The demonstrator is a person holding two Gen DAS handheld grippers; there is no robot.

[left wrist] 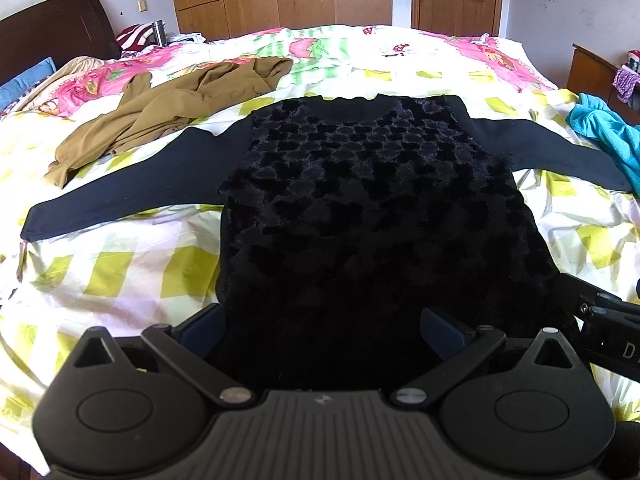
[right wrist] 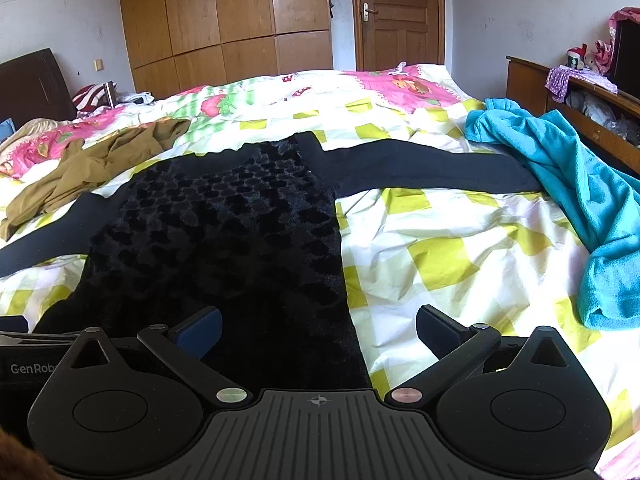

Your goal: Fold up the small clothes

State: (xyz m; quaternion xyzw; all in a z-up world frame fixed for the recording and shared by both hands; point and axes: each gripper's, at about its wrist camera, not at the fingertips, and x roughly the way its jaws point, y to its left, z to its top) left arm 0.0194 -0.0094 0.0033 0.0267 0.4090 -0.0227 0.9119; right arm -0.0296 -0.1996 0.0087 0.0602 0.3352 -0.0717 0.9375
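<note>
White lettering "GenRob", cut off by the right gripper's own body, stands on the black side of the left gripper [right wrist: 24, 364] at the left edge of the right wrist view. In the left wrist view, a white "D" and part of another letter stand on the right gripper [left wrist: 612, 336].

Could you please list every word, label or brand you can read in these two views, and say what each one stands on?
"GenRob", cut off by the frame: on the left gripper's body, at the left edge of the right wrist view.
"D", with the rest cut off: on the right gripper's body, at the right edge of the left wrist view.
The black top and bedcover show no readable text.
</note>
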